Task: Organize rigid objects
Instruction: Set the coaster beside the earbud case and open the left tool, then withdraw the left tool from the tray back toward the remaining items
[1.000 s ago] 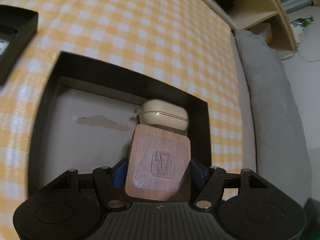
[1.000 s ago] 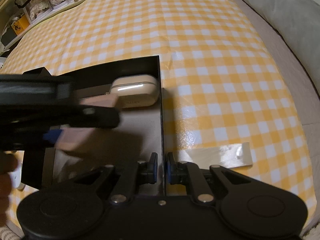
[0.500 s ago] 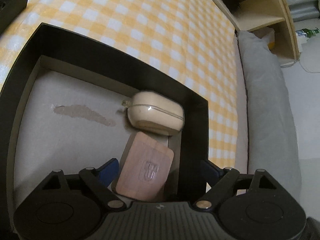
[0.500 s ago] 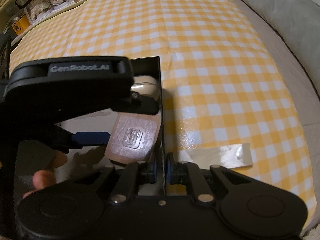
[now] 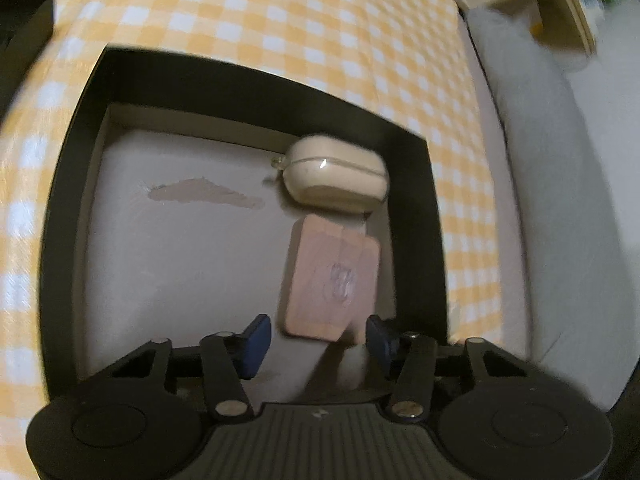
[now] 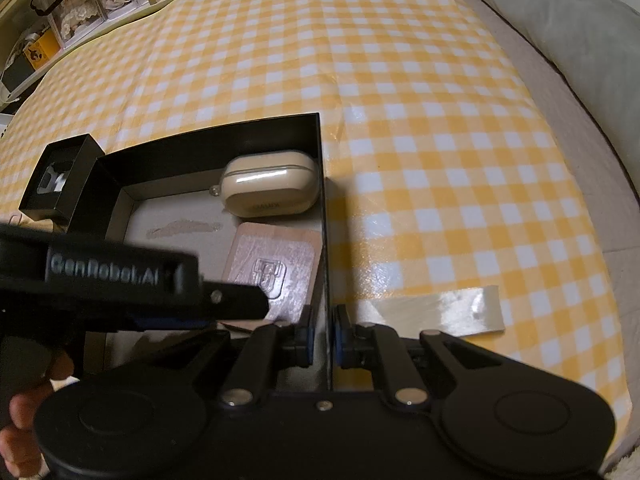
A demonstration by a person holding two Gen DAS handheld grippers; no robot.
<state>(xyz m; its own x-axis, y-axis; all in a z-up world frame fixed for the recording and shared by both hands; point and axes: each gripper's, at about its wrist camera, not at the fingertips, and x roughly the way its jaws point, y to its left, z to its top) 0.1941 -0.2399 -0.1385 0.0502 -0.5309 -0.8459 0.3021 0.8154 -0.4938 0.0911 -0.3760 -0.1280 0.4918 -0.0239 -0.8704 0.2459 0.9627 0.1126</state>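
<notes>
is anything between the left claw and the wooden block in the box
Nothing visible. The wooden block lies on the floor of the black box, just ahead of the left claw, below the cream earbud case. The claw's pads are closing but not pressing it.

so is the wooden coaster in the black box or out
In. The wooden coaster lies flat on the black box floor, beside the beige earbud case, free of either gripper.

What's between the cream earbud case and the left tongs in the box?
The wooden coaster, lying beside the earbud case, ahead of the left tongs; left wrist view.
</notes>
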